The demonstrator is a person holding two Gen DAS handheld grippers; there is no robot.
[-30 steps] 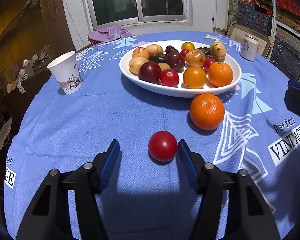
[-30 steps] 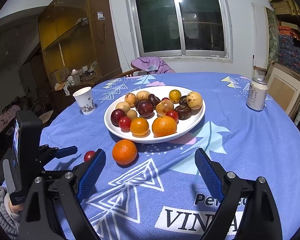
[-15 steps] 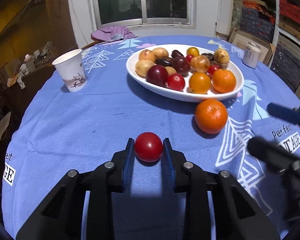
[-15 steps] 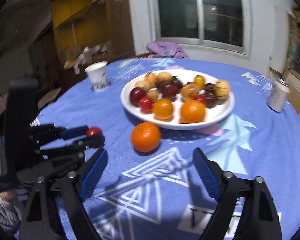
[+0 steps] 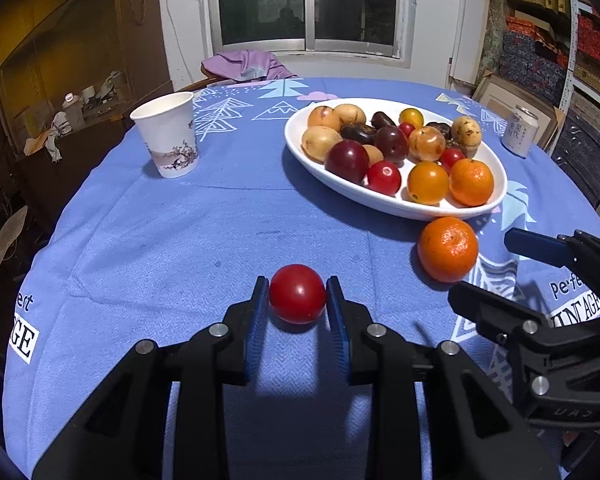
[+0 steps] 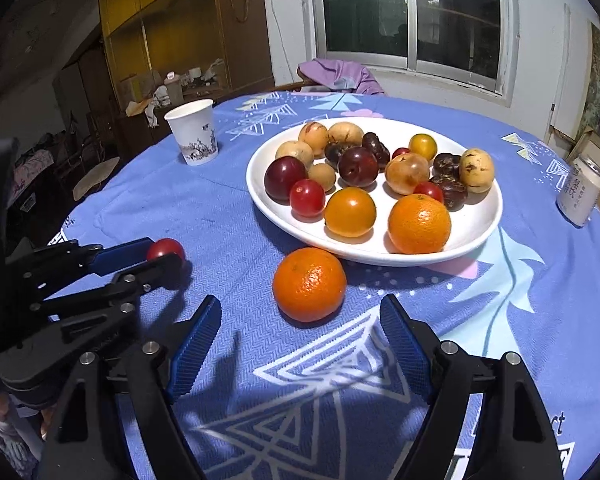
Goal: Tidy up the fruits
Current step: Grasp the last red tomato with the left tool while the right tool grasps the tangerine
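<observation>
While we held both tools over the counter [image 5: 148,248]:
Left hand-held gripper [image 5: 297,300]: we clenched it on the red tomato [image 5: 297,293].
Right hand-held gripper [image 6: 300,328]: we kept it released, the loose orange [image 6: 309,284] just ahead of its fingers.

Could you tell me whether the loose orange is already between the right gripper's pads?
No, the orange lies on the cloth ahead of the open right gripper, untouched.

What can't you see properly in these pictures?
- Writing on the can, right wrist view: too small to read.
- Tablecloth lettering, left wrist view: partly covered by the right gripper.
- Underside of the red tomato, left wrist view: hidden, so lifted or resting is unclear.
- Inside the paper cup: its wall hides it.
</observation>
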